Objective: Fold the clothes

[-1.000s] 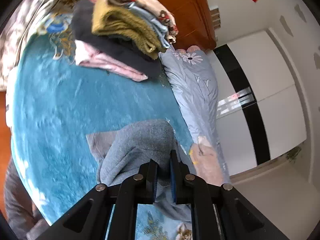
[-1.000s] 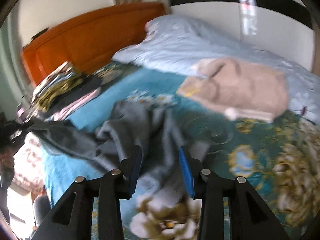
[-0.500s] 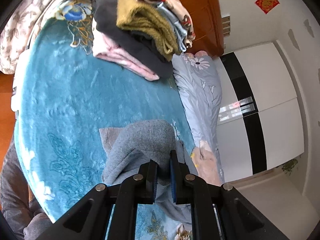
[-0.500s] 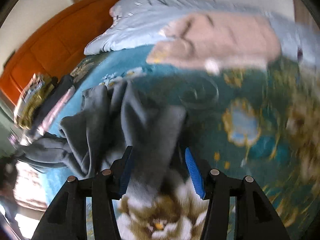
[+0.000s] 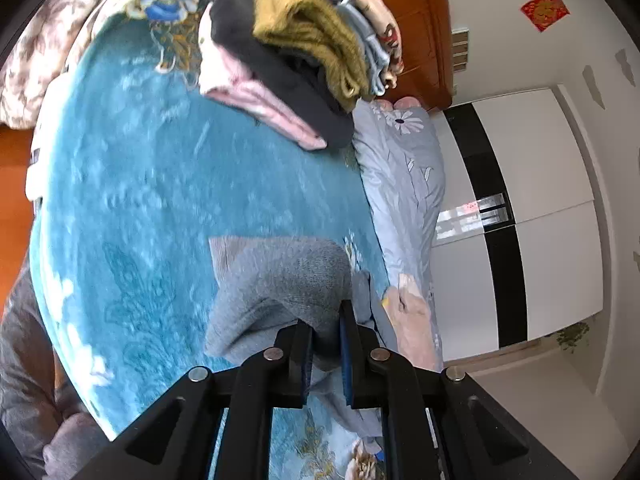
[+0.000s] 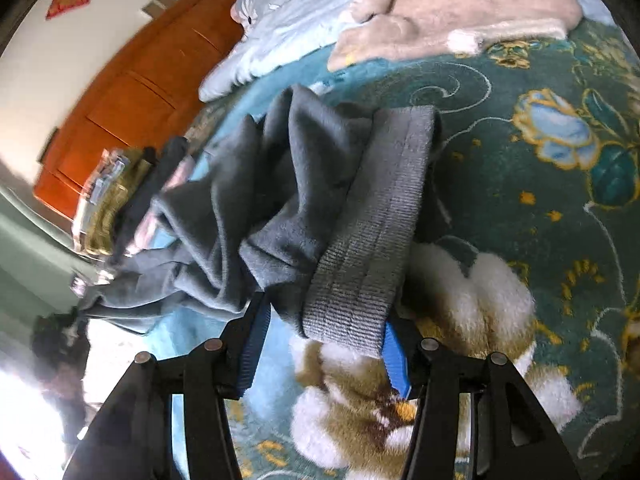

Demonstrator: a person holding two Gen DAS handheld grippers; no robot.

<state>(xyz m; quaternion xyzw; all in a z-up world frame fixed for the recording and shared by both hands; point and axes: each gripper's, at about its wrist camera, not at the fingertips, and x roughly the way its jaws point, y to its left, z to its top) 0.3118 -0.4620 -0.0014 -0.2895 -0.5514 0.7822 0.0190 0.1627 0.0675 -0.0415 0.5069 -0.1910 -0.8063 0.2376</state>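
- Left wrist view: left tongs [image 5: 325,354] clenched on a fold of the grey garment [image 5: 280,280]. Pads nearly together, cloth pinched between them. The garment runs away from the tips onto the teal blanket [image 5: 132,200] on the bed, one ribbed edge lying flat further out.
- Same view: a stack of folded clothes [image 5: 304,52] sits at the far end of the blanket, well apart from the grey piece. A beige garment [image 5: 412,324] lies just beside the tongs, towards the pale blue quilt [image 5: 404,184].
- Right wrist view: right tongs [image 6: 324,344] are opening. The ribbed waistband [image 6: 372,232] of the grey garment [image 6: 240,208] hangs between the pads, which do not seem to press it; I read it as released.
- Same view: the waistband's long axis runs straight away from the tips. The bunched bulk trails off to the left of the frame, towards the stack [image 6: 104,204].
- Judgement: both tongs are at the garment. The next move turns on the right one either regripping the band's near end or backing off along that axis.
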